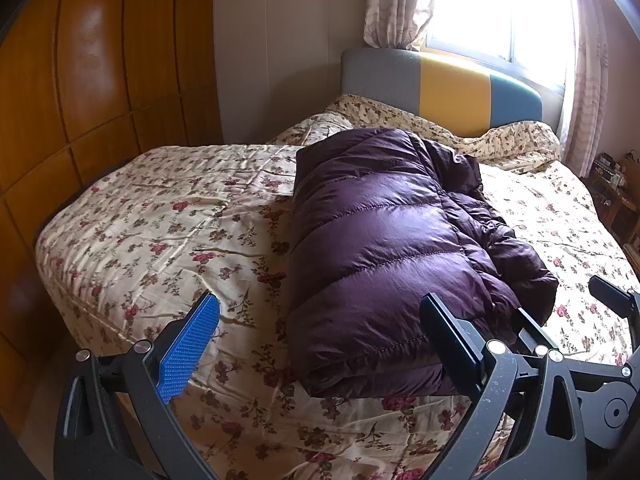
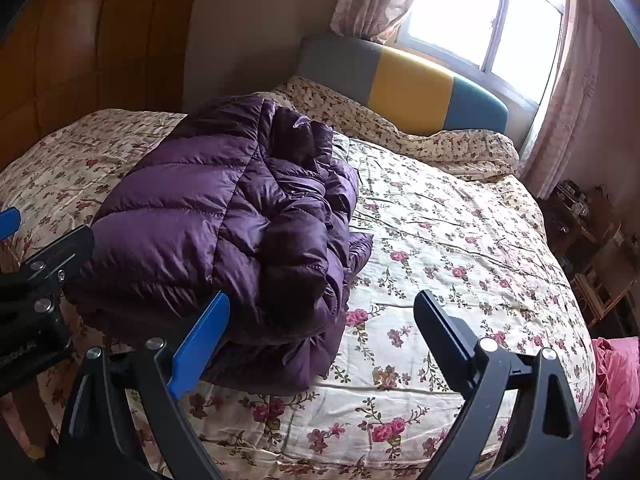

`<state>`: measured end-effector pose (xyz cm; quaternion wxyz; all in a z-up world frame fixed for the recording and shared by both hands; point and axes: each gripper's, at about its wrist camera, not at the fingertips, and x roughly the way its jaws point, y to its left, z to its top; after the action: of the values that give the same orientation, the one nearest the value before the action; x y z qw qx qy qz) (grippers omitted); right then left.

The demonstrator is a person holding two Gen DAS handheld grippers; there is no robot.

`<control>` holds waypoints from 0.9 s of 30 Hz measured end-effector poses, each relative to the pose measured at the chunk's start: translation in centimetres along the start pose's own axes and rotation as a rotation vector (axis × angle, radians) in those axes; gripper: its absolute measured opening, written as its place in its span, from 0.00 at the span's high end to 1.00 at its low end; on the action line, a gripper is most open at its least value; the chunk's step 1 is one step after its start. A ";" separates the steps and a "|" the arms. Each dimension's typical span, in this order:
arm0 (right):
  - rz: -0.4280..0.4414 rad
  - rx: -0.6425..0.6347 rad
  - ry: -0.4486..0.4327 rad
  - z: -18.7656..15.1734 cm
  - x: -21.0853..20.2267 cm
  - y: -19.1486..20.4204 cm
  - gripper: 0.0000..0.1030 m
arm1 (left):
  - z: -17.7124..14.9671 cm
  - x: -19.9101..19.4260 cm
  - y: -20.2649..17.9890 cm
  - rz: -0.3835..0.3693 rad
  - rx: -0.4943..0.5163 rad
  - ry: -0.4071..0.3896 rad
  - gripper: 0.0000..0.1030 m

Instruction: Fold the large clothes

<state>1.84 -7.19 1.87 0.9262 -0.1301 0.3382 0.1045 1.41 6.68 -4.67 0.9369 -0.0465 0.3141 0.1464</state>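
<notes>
The left gripper hovers low over the near edge of a bed, its fingers spread wide and holding nothing. One finger carries a blue ridged pad; the other is black, and it overlaps the near end of a purple puffer jacket, though contact cannot be told. The jacket lies folded into a thick bundle near the middle of the bed, its smooth quilted side to the left and its looser, rumpled layers to the right.

The right gripper is also spread wide and empty. Its blue finger sits just in front of the jacket's near corner, and its black finger hangs over bare bedspread.

The bedspread is cream with red flowers. At the far end stands a headboard in grey, yellow and teal panels, with a bright window and patterned curtains behind it. A wooden wardrobe fills the left wall.

The left wrist view catches part of the right gripper at its right edge. Only the right wrist view shows a pink cloth beside the bed and cluttered shelves under the window.
</notes>
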 end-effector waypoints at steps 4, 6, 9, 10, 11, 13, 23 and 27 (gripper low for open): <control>0.000 0.004 0.000 0.0 0.0 0.0 0.10 | 0.0 -0.1 -0.1 0.000 0.002 -0.001 0.03; 0.002 0.004 0.001 0.0 0.0 0.0 0.09 | 0.0 -0.2 -0.1 -0.001 0.004 -0.004 0.03; 0.003 0.007 0.000 0.0 0.0 -0.1 0.09 | 0.0 -0.2 -0.2 -0.002 0.005 -0.003 0.03; 0.003 0.008 0.000 0.0 0.0 -0.1 0.09 | 0.0 -0.3 -0.2 0.000 0.005 -0.003 0.03; 0.002 0.008 0.000 0.0 0.0 -0.1 0.09 | -0.1 -0.3 -0.2 -0.001 0.005 -0.003 0.03; 0.003 0.006 0.000 -0.1 0.0 -0.1 0.09 | -0.1 -0.3 -0.2 -0.002 0.004 -0.003 0.03; 0.003 0.006 0.006 -0.2 0.1 -0.2 0.07 | -0.2 -0.4 -0.2 0.002 0.003 -0.002 0.03; 0.002 0.006 0.007 -0.3 0.2 -0.1 0.07 | -0.3 -0.4 -0.1 0.010 0.005 -0.008 0.03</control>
<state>1.84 -7.37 1.58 0.9252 -0.1276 0.3419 0.1038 0.97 6.40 -4.64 0.9375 -0.0417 0.3108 0.1505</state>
